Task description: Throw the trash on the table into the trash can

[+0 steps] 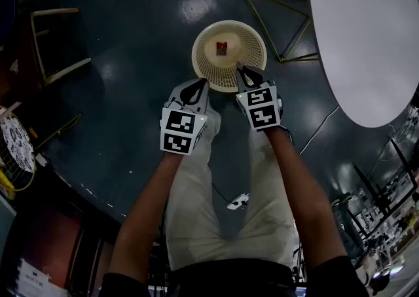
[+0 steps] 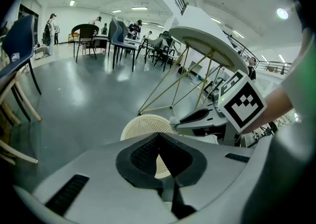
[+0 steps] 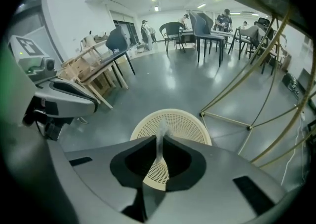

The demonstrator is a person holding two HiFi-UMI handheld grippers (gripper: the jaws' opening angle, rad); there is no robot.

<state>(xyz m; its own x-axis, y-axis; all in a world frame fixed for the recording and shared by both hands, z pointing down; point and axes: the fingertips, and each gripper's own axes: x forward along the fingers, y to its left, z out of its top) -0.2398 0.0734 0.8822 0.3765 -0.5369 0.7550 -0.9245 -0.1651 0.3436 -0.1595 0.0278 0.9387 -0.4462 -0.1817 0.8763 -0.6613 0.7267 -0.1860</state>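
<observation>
Above the cream trash can (image 1: pixel 204 60) on the floor, the left tool (image 1: pixel 198 85) is hovering pinched shut and empty, while the right tool (image 1: pixel 243 74) is gripping a thin pale scrap (image 3: pixel 160 141).

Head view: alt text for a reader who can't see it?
The left hand-held gripper and right hand-held gripper point down toward a cream mesh trash can on a dark floor, a small red item inside. A white table sits upper right.

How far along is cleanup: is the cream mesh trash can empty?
Not empty: a small red item lies at the bottom of the cream mesh trash can in the head view.
</observation>
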